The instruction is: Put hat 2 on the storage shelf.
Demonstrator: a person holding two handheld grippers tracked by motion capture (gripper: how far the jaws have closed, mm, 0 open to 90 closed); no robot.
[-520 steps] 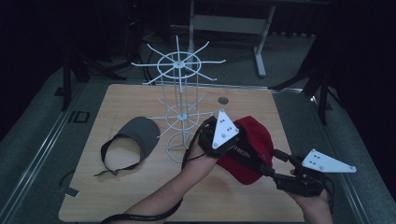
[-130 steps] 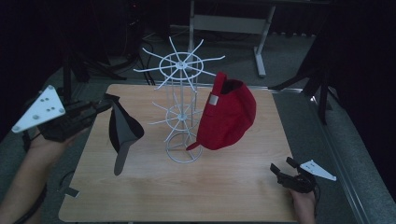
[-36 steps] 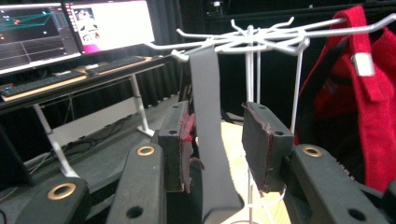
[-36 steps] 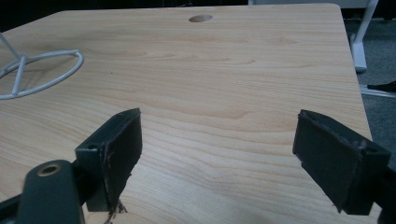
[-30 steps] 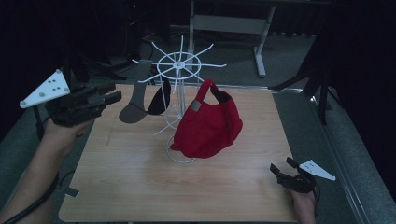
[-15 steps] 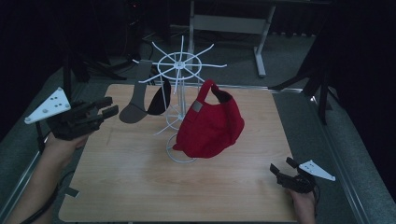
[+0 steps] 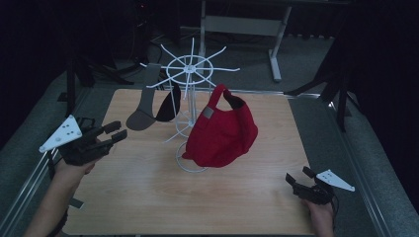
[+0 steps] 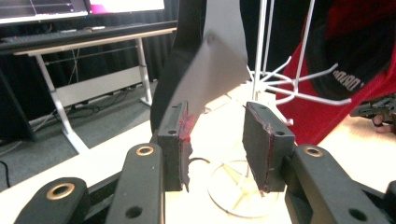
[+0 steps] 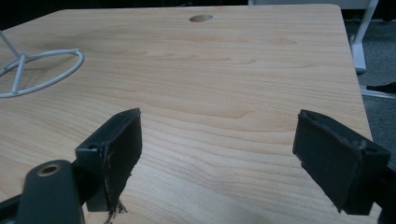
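Both hats hung on the wire rack [image 7: 190, 106]: grey visor [image 7: 148, 101] on its left arm, red cap [image 7: 222, 131] on its right. My left gripper [image 7: 112, 132] hovered open and empty beside the visor, and my right gripper [image 7: 296, 181] rested open near the table's [image 7: 148, 197] corner. I judged hanging done, leaving only a withdrawal.

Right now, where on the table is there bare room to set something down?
The near strip of table is bare, between the left tool and right tool, in front of the rack's base. The far right corner beyond the red cap is bare too. It's crowded around the rack, where the grey visor and the cap hang.
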